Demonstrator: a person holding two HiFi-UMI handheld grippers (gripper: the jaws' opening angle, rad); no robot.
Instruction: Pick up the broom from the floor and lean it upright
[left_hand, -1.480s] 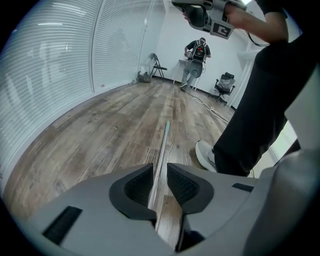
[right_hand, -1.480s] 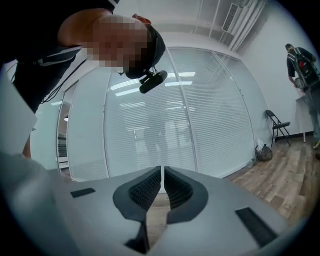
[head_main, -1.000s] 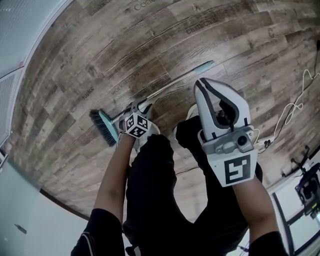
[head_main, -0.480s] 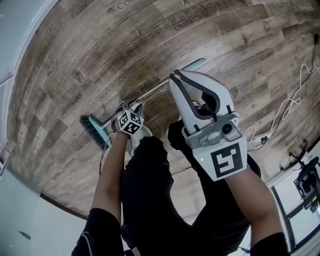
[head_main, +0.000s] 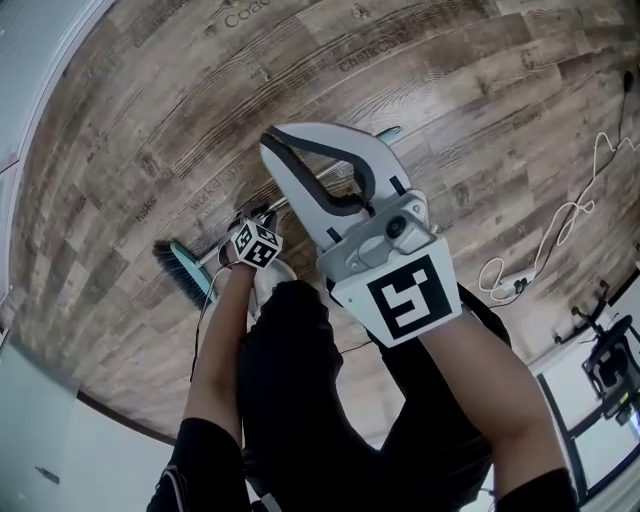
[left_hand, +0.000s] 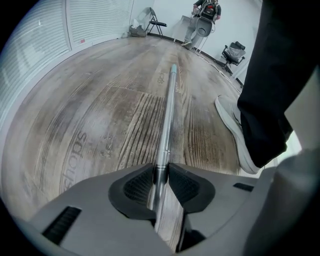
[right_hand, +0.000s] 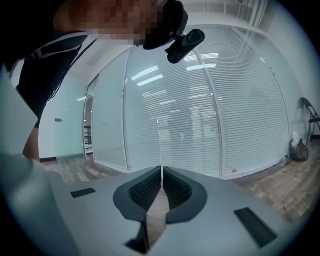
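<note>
The broom (head_main: 184, 272) lies flat on the wood floor (head_main: 120, 150), brush head leftmost. The left gripper (left_hand: 160, 172) has sunk onto its handle (left_hand: 168, 107) beside the head, and its jaws are closing on it. The right gripper (head_main: 275, 142), pinched together on nothing, has swung leftward above the handle, so the lift seems imminent.

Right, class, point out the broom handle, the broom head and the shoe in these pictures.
broom handle (left_hand: 167, 115), left gripper view, middle of the metal shaft.
broom head (head_main: 189, 273), head view, teal block beside the bristles.
shoe (left_hand: 234, 127), left gripper view, its white side.
</note>
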